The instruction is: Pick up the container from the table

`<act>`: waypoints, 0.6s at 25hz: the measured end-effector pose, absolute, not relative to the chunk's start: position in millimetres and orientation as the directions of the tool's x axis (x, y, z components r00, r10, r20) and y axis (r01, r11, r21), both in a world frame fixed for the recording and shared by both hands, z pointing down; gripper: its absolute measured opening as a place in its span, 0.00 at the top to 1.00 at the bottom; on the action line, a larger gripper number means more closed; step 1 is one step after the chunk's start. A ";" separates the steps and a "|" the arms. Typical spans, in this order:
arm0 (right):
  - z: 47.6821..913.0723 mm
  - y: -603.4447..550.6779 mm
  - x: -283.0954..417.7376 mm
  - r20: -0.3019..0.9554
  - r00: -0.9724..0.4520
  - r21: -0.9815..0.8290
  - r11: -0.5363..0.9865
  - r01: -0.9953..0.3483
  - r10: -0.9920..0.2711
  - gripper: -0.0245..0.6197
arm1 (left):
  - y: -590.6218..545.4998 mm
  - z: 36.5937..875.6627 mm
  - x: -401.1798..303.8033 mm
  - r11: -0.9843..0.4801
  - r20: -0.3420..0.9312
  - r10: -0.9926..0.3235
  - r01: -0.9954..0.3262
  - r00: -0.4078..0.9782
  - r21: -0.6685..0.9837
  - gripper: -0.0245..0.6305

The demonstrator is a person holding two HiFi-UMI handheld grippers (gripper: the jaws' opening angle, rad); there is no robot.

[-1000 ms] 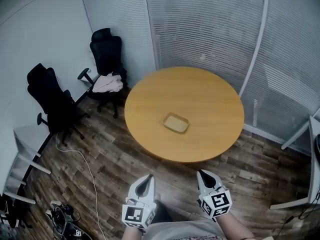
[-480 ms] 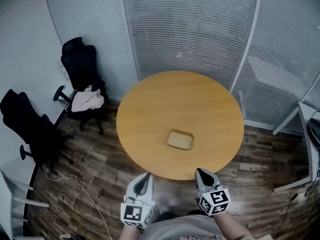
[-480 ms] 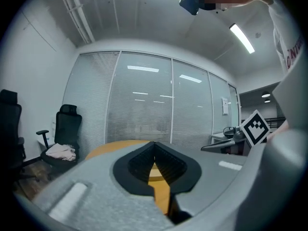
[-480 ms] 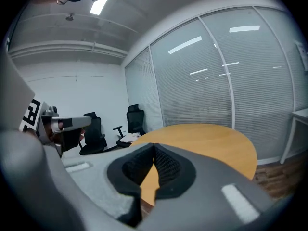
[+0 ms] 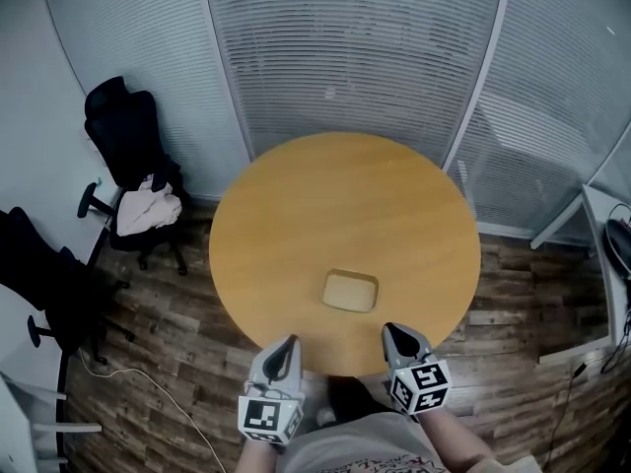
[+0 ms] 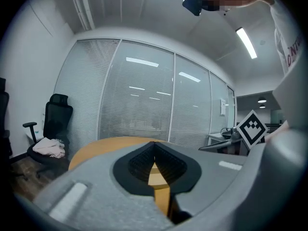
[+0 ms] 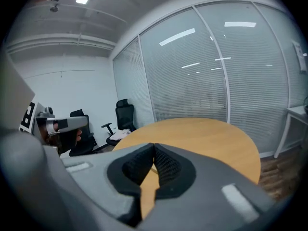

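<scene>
Closed and empty, the left gripper [image 5: 286,347] and right gripper [image 5: 395,334] are hovering near the container [image 5: 350,291], apparently lining up a reach.

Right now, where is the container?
In the head view, the container sits on the round table near its front edge, just ahead of the right gripper.

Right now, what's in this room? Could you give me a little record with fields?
Table: round wooden table
Container: shallow tan rectangular container, lying on the table near its closer edge, nothing touching it
Left tool: left tool, jaws together, empty, short of the container
Right tool: right tool, jaws together, empty, short of the container
Seating: black office chair with a pale cloth on its seat; second black office chair nearer the left edge
</scene>
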State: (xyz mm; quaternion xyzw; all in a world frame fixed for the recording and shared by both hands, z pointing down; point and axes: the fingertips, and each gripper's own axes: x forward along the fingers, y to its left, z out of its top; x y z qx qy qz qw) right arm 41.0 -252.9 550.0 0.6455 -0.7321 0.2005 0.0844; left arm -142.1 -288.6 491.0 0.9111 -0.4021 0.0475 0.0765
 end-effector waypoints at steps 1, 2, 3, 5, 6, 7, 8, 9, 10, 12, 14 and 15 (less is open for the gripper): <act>554.8 -262.4 45.3 0.393 -0.153 -0.191 0.082 -0.978 -0.907 0.96 | -298.3 494.1 -136.0 -0.666 0.157 -0.723 -0.739 0.673 0.101 0.95; 559.5 -272.3 50.4 0.403 -0.152 -0.196 0.077 -0.978 -0.902 0.96 | -307.9 497.4 -129.0 -0.672 0.166 -0.716 -0.734 0.678 0.101 0.95; 564.7 -282.5 55.9 0.415 -0.150 -0.198 0.072 -0.978 -0.897 0.96 | -317.6 500.4 -121.8 -0.679 0.174 -0.708 -0.727 0.685 0.100 0.95; 579.3 -303.6 65.5 0.446 -0.154 -0.196 0.071 -0.978 -0.882 0.96 | -339.1 504.5 -109.5 -0.691 0.183 -0.696 -0.717 0.694 0.093 0.95; 588.5 -314.4 68.9 0.468 -0.161 -0.196 0.076 -0.978 -0.869 0.96 | -351.5 505.6 -104.6 -0.693 0.185 -0.695 -0.716 0.695 0.087 0.95; 598.2 -324.2 71.4 0.493 -0.171 -0.198 0.081 -0.977 -0.853 0.96 | -363.8 506.4 -99.9 -0.693 0.186 -0.696 -0.716 0.694 0.081 0.95; 607.9 -332.2 73.6 0.520 -0.182 -0.206 0.085 -0.975 -0.834 0.96 | -375.2 507.2 -95.5 -0.693 0.189 -0.696 -0.717 0.693 0.076 0.95; 616.7 -339.1 76.2 0.545 -0.190 -0.215 0.083 -0.973 -0.817 0.96 | -385.9 508.2 -91.1 -0.693 0.191 -0.696 -0.717 0.692 0.072 0.95; 624.6 -345.4 79.9 0.566 -0.191 -0.222 0.075 -0.972 -0.802 0.96 | -396.2 509.5 -87.1 -0.693 0.194 -0.696 -0.718 0.691 0.069 0.95; 639.6 -357.8 89.4 0.608 -0.173 -0.223 0.043 -0.974 -0.775 0.96 | -415.8 513.3 -80.9 -0.690 0.202 -0.698 -0.720 0.687 0.067 0.95; 654.9 -367.4 96.0 0.652 -0.157 -0.226 0.008 -0.974 -0.742 0.95 | -430.1 519.1 -77.6 -0.692 0.215 -0.691 -0.718 0.690 0.077 0.95; 662.1 -370.3 97.0 0.672 -0.155 -0.232 -0.007 -0.973 -0.724 0.92 | -434.9 522.7 -76.9 -0.696 0.224 -0.685 -0.713 0.694 0.081 0.95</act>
